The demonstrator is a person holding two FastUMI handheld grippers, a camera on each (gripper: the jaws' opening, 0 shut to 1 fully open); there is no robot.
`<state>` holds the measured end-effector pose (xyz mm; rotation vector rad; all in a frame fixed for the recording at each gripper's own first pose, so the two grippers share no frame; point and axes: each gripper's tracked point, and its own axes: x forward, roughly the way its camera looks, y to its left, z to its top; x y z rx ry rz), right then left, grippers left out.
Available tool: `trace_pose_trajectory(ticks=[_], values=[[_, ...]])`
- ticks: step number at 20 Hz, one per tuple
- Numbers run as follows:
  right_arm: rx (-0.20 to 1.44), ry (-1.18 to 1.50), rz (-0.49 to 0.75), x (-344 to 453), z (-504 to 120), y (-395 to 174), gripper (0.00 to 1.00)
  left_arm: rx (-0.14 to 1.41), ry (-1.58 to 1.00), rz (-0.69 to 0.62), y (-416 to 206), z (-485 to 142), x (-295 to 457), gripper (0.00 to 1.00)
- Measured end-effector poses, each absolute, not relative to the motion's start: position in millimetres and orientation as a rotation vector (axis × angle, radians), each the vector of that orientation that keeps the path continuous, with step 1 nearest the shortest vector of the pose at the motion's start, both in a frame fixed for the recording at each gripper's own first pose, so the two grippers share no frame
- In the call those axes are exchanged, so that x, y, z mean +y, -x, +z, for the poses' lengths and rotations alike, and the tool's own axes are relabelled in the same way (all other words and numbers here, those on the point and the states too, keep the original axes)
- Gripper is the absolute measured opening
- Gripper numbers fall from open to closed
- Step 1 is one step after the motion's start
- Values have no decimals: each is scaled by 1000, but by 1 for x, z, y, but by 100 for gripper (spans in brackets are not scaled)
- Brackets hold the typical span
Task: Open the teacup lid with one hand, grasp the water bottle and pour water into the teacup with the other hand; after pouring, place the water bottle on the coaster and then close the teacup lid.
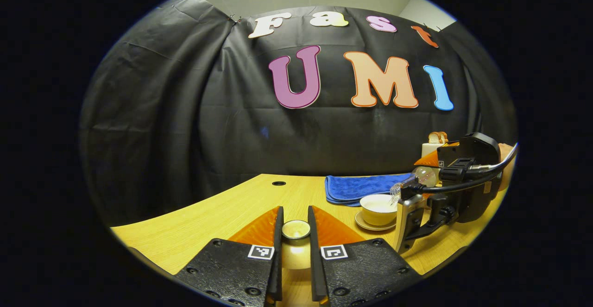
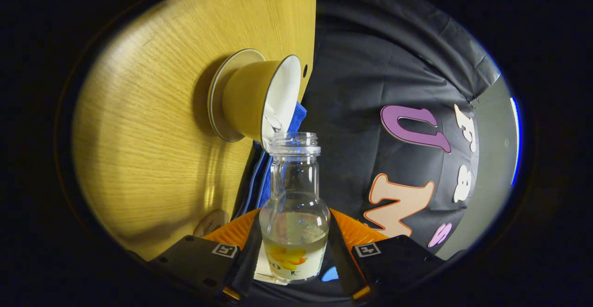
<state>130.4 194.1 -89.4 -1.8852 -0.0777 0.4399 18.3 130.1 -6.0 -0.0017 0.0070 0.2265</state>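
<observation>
In the left gripper view my left gripper point(image 1: 295, 218) is shut on the small cream teacup lid point(image 1: 295, 233) and holds it above the table. To the right, the cream teacup point(image 1: 377, 206) stands open on its saucer point(image 1: 370, 226). My right gripper point(image 1: 410, 198) tips the clear water bottle point(image 1: 424, 176) over the cup. In the right gripper view my right gripper point(image 2: 294, 223) is shut on the water bottle point(image 2: 294, 214). The bottle's open mouth sits at the teacup point(image 2: 259, 96) rim, and a thin stream of water point(image 2: 273, 122) runs into the cup. The bottle is partly filled.
A folded blue towel point(image 1: 359, 187) lies behind the cup on the wooden table point(image 1: 208, 219). A round pale coaster point(image 2: 211, 223) lies near my right gripper's finger. A white appliance with toast point(image 1: 435, 142) stands at the back right. The table has a small hole point(image 1: 278, 183).
</observation>
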Motion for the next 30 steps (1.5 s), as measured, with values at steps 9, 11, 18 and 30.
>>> trace_pose_trajectory(ticks=[9, 11, 18, 30], values=[[-155, 2005, 446, 206, -82, -132, 75, 6, 2, 226, -18, -5, 130, 22], [-170, 2036, 451, 208, -80, -131, 75, 6, 1, 226, -18, -5, 130, 22], [-196, 2092, 465, 213, -77, -132, 76, 7, 2, 226, -18, -6, 130, 22], [-203, 2118, 478, 218, -79, -131, 75, 7, 3, 226, -18, -6, 130, 22]])
